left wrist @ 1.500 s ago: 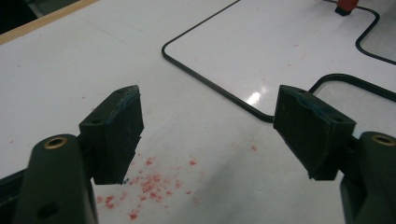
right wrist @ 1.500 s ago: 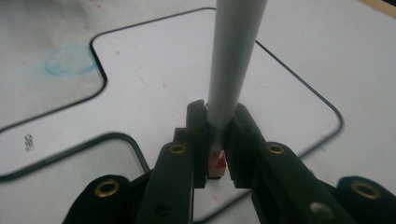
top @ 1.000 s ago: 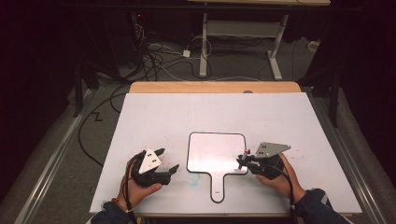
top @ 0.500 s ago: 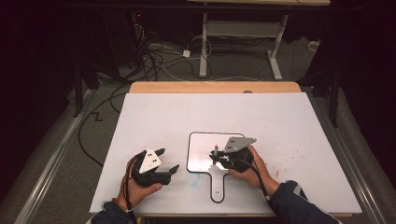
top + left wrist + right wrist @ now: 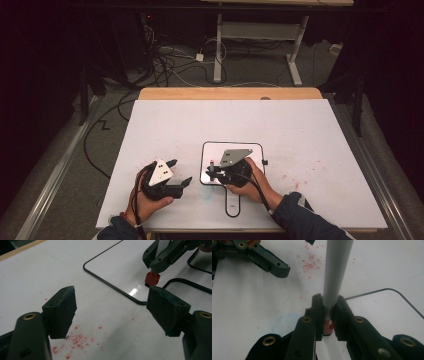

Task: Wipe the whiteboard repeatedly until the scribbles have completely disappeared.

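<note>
A small whiteboard (image 5: 222, 151) with a black rim and a handle (image 5: 233, 204) lies on the white table. My right gripper (image 5: 213, 173) is over its near left corner, shut on a grey marker (image 5: 336, 267). The marker's red end (image 5: 152, 279) rests on the whiteboard (image 5: 117, 265) just inside the rim. In the right gripper view the barrel rises between the closed jaws of my right gripper (image 5: 329, 302). My left gripper (image 5: 179, 172) sits on the table left of the board, open and holding nothing, its pads (image 5: 62, 307) wide apart.
Red specks (image 5: 77, 340) dot the table in front of the left gripper. A faint blue smudge (image 5: 207, 196) marks the table beside the handle. A wooden strip (image 5: 230, 93) runs along the far edge, with cables and desk legs on the floor beyond.
My right gripper has moved left with the marker, from the board's right edge to its near left corner. The left gripper has stayed put.
</note>
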Demonstrator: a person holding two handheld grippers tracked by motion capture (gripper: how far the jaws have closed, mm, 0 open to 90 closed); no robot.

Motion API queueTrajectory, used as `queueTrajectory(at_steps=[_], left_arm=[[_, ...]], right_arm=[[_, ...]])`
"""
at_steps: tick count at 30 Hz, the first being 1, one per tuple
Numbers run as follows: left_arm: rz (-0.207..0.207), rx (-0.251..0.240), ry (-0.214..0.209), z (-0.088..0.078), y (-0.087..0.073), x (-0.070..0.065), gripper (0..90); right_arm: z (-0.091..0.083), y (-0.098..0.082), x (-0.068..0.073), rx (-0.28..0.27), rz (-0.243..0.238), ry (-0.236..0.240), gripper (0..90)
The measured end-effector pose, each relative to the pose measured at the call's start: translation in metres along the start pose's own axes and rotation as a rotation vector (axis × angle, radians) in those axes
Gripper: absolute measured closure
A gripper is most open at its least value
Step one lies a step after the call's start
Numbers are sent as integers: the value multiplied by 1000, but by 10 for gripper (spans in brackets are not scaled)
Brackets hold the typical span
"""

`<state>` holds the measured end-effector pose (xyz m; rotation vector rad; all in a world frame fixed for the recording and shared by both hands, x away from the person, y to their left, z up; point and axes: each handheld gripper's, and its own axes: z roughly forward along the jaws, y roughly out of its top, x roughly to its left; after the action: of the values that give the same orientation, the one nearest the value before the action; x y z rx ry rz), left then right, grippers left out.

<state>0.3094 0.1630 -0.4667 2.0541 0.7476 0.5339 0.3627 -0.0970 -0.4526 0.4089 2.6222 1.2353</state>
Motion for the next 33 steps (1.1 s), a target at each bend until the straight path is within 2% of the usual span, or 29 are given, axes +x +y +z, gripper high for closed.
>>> queueTrajectory(at_steps=[4,10,14,17,19,21,24,27,29,33], left_arm=[[-1,1,-2,0,0,0,233],[2,11,-1,2,0,-1,233],[3,13,-2,3,1,-2,233],[4,16,-4,4,1,-2,233],[4,15,-5,4,1,-2,233],[5,14,-4,4,1,-2,233],[5,14,-5,3,1,-1,233],[7,14,-5,3,1,-1,233],[7,16,-5,3,0,-1,233],[6,15,-4,3,0,-1,233]], right_arm=[[-9,-4,-6,24,0,-27,822],[-31,-19,-23,59,32,-93,822],[-39,-26,-31,58,58,-115,822],[-38,-27,-29,42,63,-111,822],[-35,-26,-23,26,66,-71,822],[-33,-24,-16,22,47,-58,821],[-29,-24,-12,4,59,-26,821],[-30,-24,-11,11,52,-35,821],[-33,-25,-13,27,38,-74,821],[-45,-34,-23,24,81,-101,821]])
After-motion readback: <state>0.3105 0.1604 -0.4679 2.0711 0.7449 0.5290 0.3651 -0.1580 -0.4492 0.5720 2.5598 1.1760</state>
